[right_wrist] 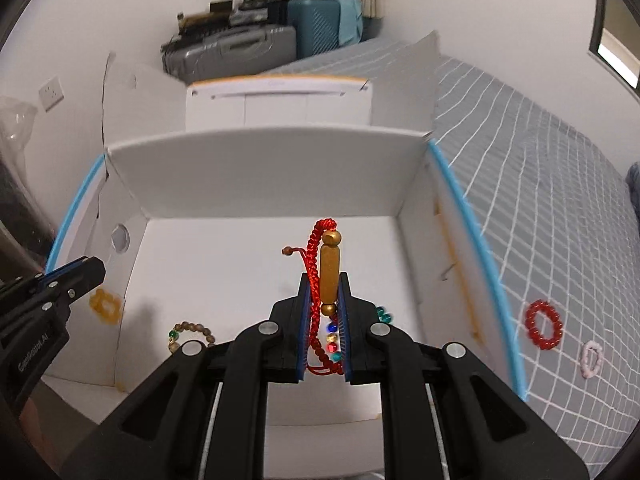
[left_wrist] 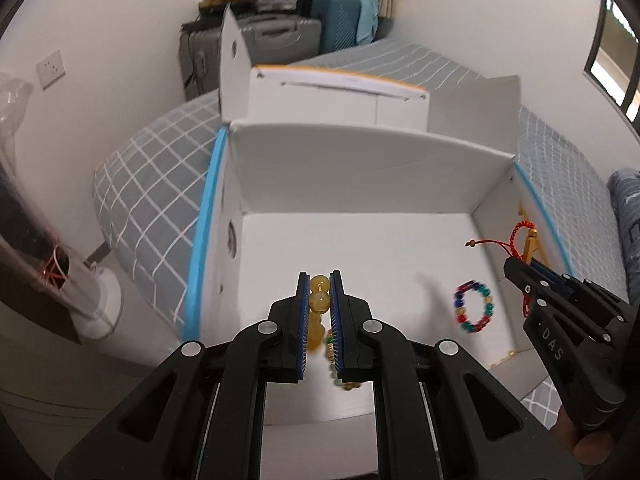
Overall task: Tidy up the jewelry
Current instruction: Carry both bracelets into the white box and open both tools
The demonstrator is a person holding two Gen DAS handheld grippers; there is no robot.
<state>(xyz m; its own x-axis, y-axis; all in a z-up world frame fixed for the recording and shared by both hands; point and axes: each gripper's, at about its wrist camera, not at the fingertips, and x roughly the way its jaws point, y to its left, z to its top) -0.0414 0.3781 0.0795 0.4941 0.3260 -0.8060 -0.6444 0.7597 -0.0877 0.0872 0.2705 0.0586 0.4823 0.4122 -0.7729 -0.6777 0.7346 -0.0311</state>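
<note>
Bracelets are clamped by both grippers' fingers over the white box (right_wrist: 260, 184).

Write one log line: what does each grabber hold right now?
left gripper: shut on yellow bead bracelet | right gripper: shut on red cord bracelet | both over white box

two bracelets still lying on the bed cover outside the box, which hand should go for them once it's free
Probably the right. The red bracelet and pink bracelet lie on the bed cover just past the box's right wall, on the right gripper's side. The left gripper works by the far wall.
</note>
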